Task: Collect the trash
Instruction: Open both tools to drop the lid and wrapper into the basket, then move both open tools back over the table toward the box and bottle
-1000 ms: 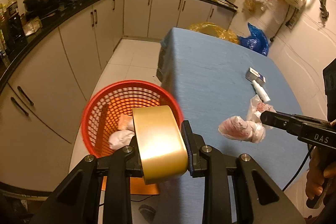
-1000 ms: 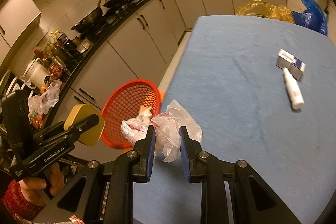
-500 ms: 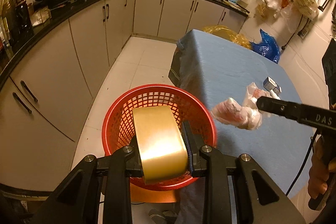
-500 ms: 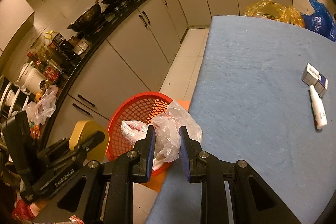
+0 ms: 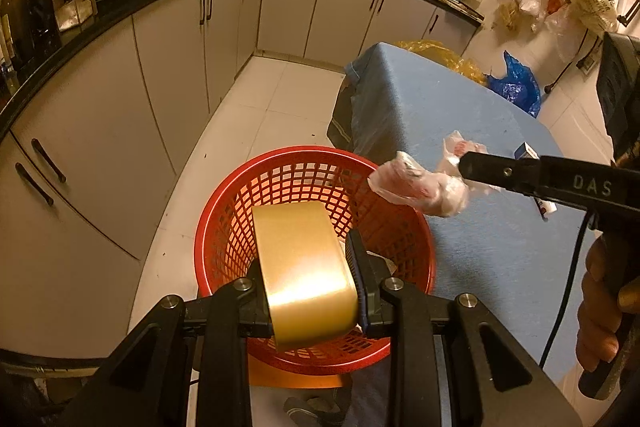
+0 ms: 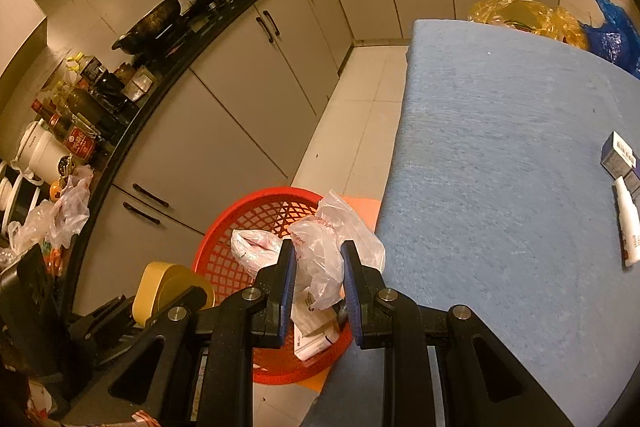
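The left gripper clamps a gold tape roll above the red basket. The right gripper pinches a crumpled plastic bag over the basket's rim beside the blue table. Released here, the light bag could likely catch the rim and drop onto the floor.

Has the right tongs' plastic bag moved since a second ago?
Yes. The bag, clamped in the right tongs, has gone from over the blue table sideways past its edge to above the red basket.
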The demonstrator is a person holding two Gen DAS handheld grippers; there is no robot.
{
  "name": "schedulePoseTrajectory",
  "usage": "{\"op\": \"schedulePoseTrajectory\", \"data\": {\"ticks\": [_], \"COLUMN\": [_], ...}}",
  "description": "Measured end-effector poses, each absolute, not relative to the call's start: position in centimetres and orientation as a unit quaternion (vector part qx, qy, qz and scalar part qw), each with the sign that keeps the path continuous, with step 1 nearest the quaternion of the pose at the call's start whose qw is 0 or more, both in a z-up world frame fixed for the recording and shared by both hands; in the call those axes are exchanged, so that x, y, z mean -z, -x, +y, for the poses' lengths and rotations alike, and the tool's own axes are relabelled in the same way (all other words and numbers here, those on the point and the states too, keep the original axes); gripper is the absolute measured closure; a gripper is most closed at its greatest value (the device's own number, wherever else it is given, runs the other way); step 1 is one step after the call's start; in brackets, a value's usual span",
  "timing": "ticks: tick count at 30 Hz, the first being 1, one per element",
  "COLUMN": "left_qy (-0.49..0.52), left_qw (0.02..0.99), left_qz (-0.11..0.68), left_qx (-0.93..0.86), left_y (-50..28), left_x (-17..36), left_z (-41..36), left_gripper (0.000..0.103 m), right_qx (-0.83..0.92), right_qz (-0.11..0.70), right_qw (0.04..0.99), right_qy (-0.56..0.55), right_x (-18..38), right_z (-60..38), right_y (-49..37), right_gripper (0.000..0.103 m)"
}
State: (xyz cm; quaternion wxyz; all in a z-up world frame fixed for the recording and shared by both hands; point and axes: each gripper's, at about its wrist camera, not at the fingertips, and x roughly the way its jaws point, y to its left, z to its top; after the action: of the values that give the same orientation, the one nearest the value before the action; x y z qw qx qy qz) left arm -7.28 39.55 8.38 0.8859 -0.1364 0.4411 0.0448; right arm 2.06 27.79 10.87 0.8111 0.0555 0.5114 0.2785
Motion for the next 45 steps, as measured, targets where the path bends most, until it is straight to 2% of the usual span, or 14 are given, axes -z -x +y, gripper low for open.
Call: {"op": "schedulePoseTrajectory", "data": {"ticks": [4,5,6,7,8,25,39,45], "left_qy": [0.14,0.141,0.141,0.14,0.14,0.147,0.128,0.116], "left_qw": [0.886,0.885,0.885,0.886,0.888,0.895,0.89,0.887], "left_qz": [0.44,0.442,0.441,0.438,0.434,0.414,0.437,0.446], "left_qx": [-0.046,-0.047,-0.049,-0.053,-0.057,-0.07,-0.022,-0.001], "left_y": [7.2,7.2,7.2,7.3,7.4,8.3,7.1,6.8], "left_x": [-8.4,-8.4,-8.5,-8.5,-8.7,-11.4,-11.5,-11.4], "left_z": [39.6,39.6,39.6,39.7,39.7,37.4,27.5,22.4], "left_gripper": [0.074,0.065,0.055,0.051,0.047,0.043,0.042,0.042], "right_qx": [-0.288,-0.291,-0.296,-0.3,-0.301,-0.277,-0.231,-0.214], "right_qz": [0.508,0.504,0.498,0.494,0.49,0.484,0.49,0.483], "right_qw": [0.81,0.812,0.814,0.815,0.816,0.827,0.836,0.848], "right_qy": [-0.055,-0.053,-0.052,-0.053,-0.053,-0.067,-0.087,-0.052], "right_x": [-10.9,-11.1,-11.3,-11.6,-11.9,-12.9,-12.0,-12.3], "right_z": [28.6,28.8,28.9,28.9,28.8,21.8,8.2,0.2], "right_y": [-2.4,-2.4,-2.3,-2.2,-2.1,-1.0,-1.8,-4.4], "right_gripper": [0.073,0.071,0.062,0.053,0.051,0.049,0.049,0.049]}}
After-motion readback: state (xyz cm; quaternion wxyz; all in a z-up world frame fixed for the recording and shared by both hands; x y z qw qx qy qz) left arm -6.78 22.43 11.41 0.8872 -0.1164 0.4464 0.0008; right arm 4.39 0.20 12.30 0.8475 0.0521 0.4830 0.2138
